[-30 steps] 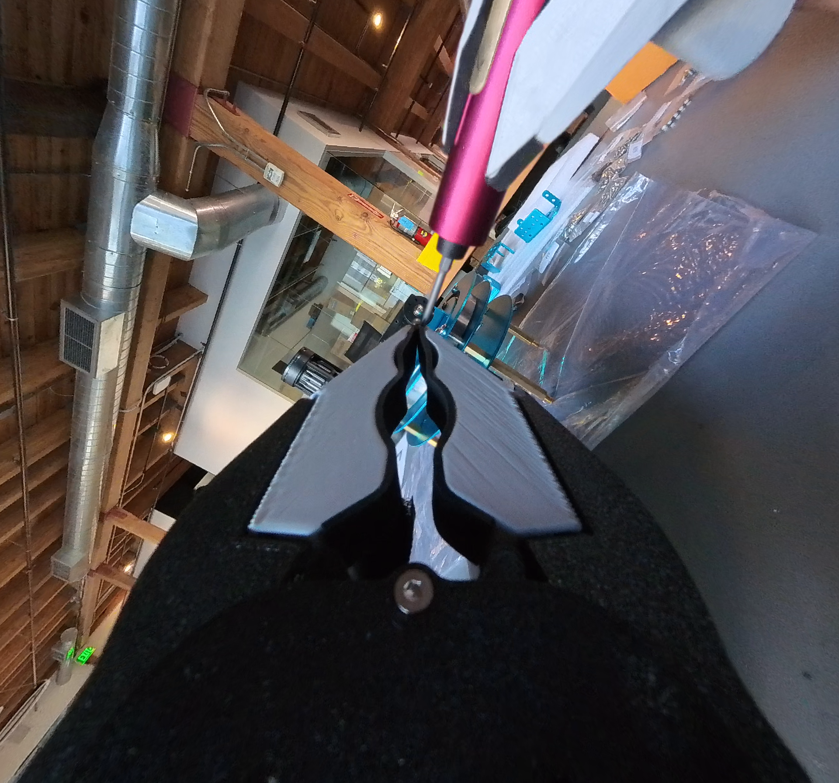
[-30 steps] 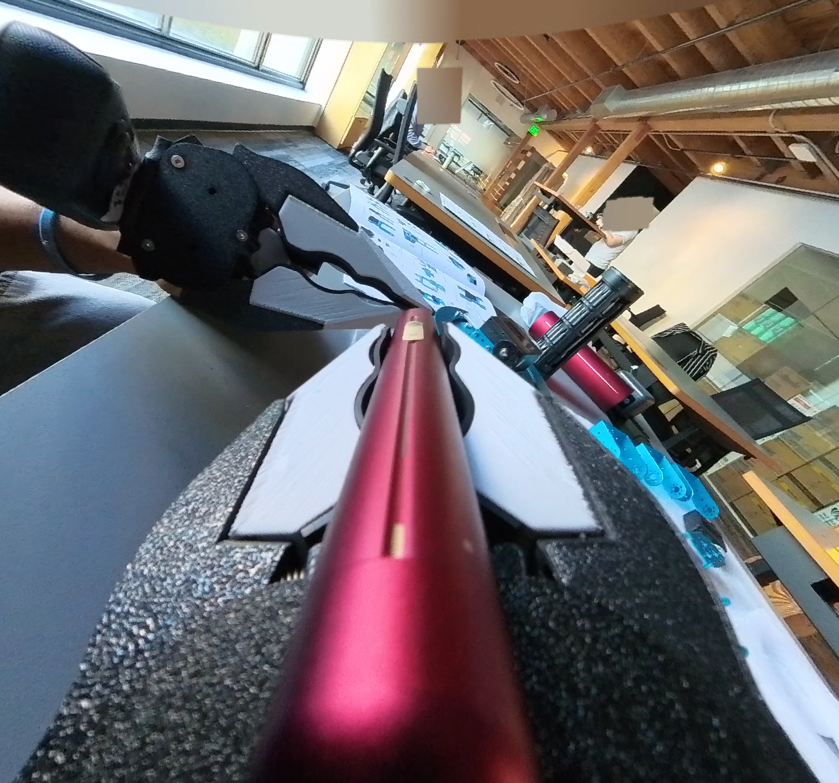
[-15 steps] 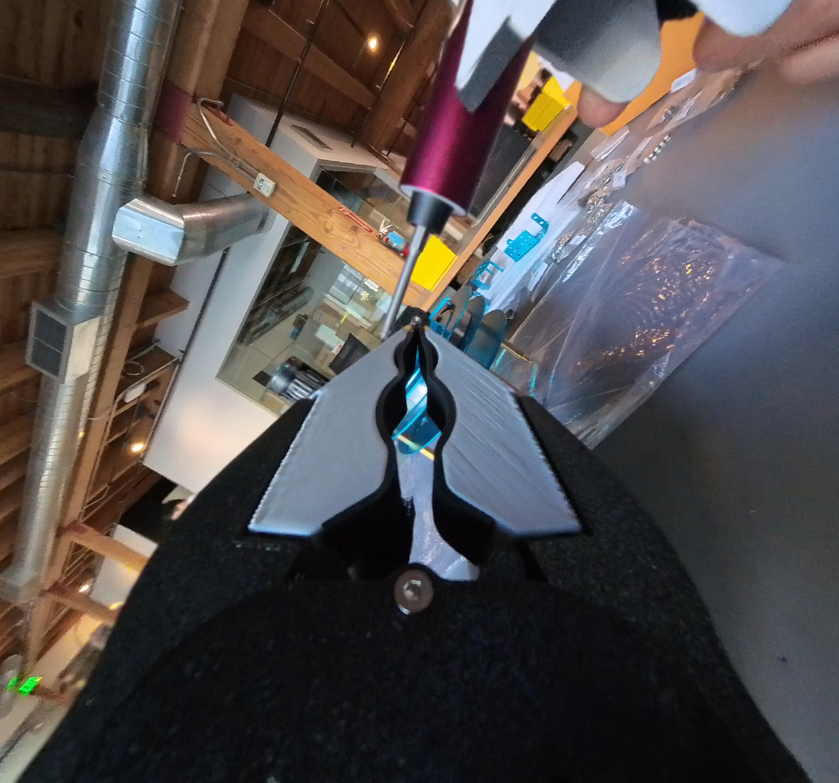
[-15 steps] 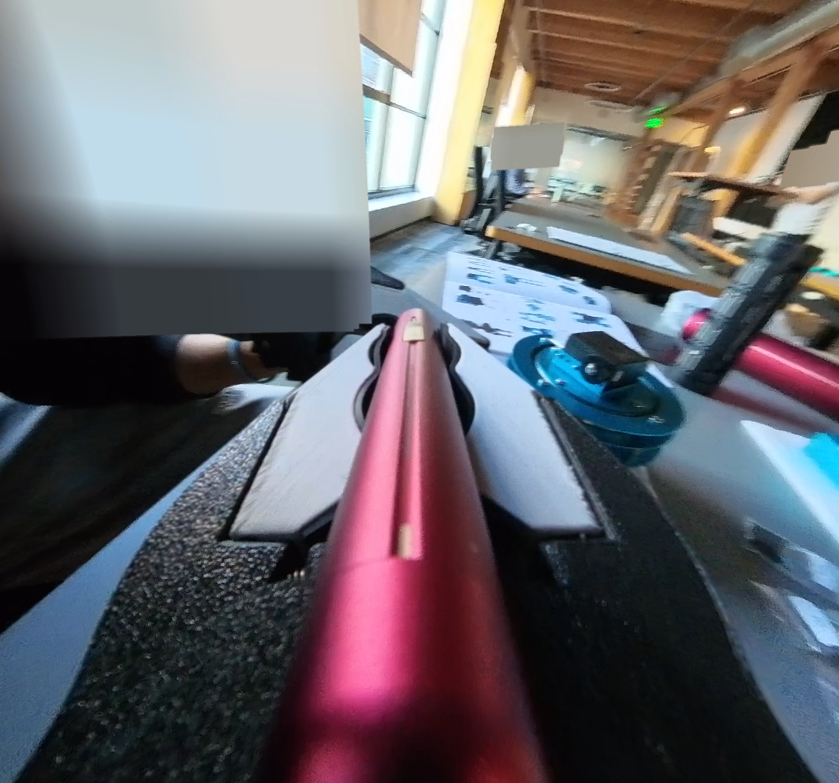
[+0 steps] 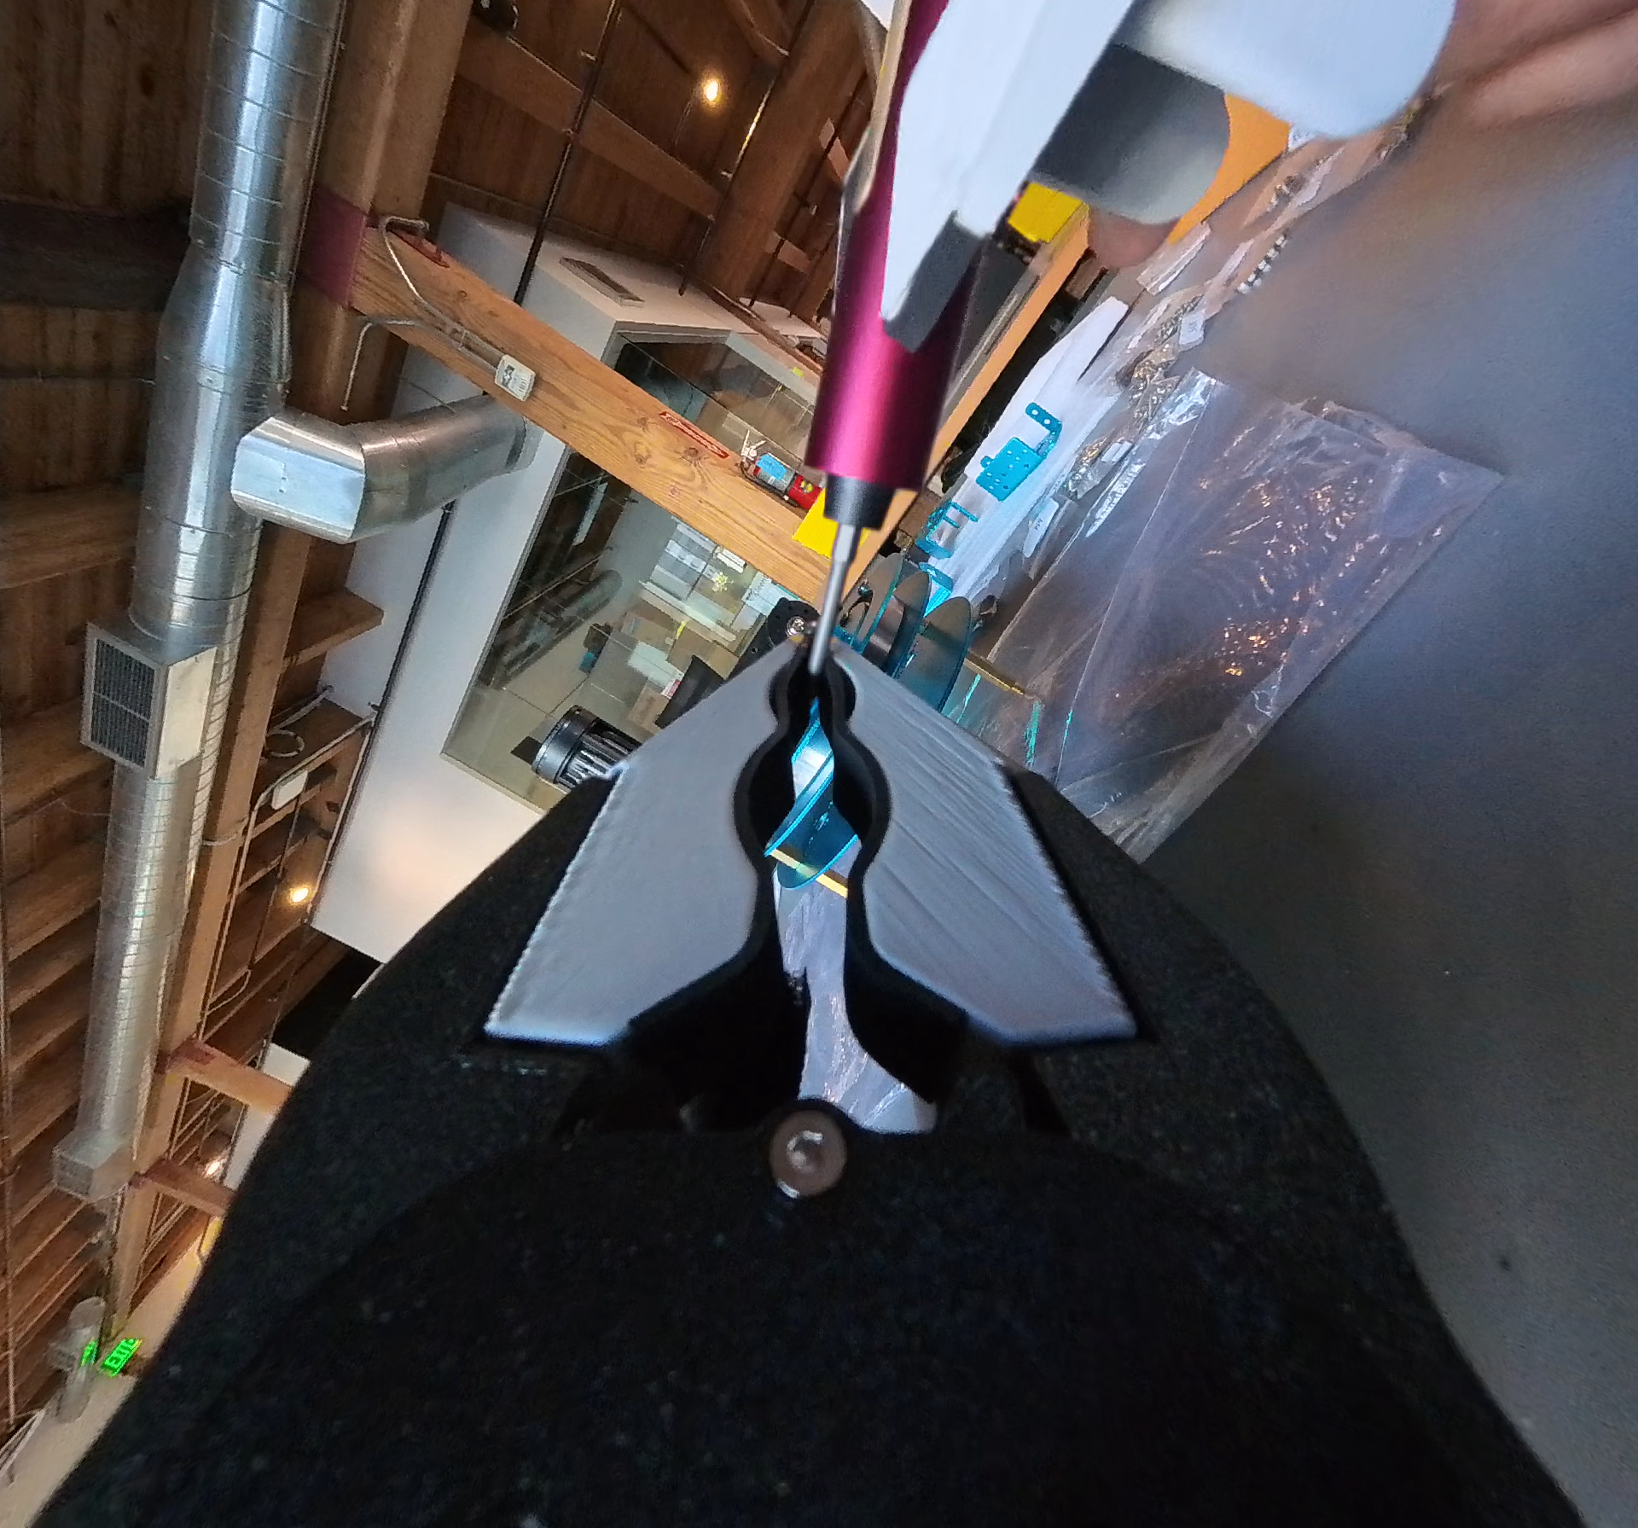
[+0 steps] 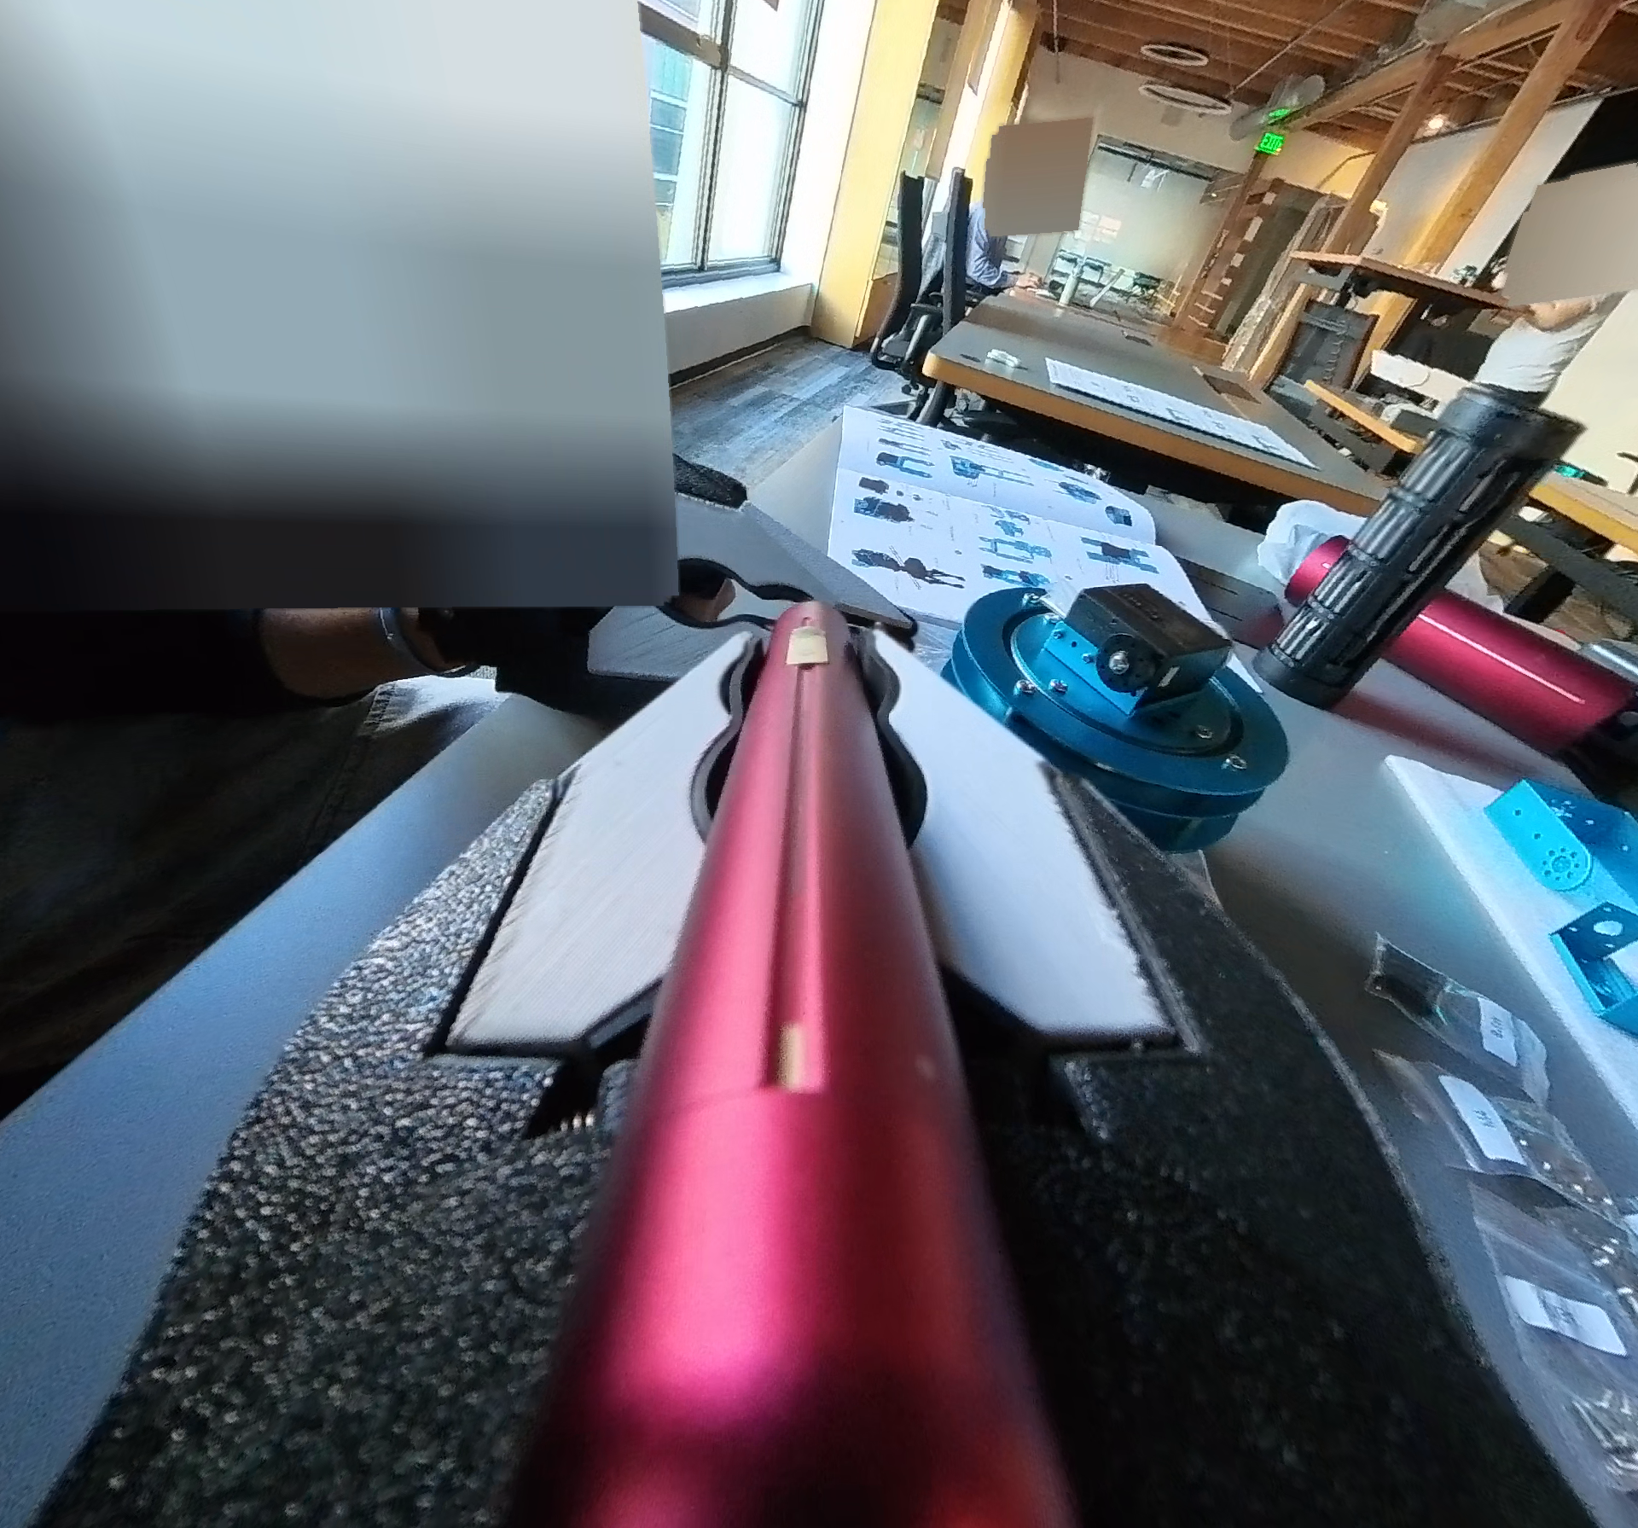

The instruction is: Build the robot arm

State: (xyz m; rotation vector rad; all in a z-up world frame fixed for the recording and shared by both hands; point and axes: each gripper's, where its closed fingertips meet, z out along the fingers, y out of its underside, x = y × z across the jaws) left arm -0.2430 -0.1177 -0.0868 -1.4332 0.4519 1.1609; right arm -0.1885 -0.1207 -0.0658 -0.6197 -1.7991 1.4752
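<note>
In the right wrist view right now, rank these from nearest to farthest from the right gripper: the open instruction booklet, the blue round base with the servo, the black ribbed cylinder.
Measured from the right gripper, which is shut on the red screwdriver:
1. Blue round base with servo, just right of the fingertips.
2. Open instruction booklet, ahead, slightly right.
3. Black ribbed cylinder, far right, standing tilted.

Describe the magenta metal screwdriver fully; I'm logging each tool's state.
The magenta metal screwdriver is a slim, matte, pen-shaped cylinder with a fine seam and small pale marks along its barrel. The right gripper is shut on it, barrel lying between the grey fingers. In the left wrist view its dark collar and thin steel bit meet the left gripper tips, which pinch a blue metal part.
</note>
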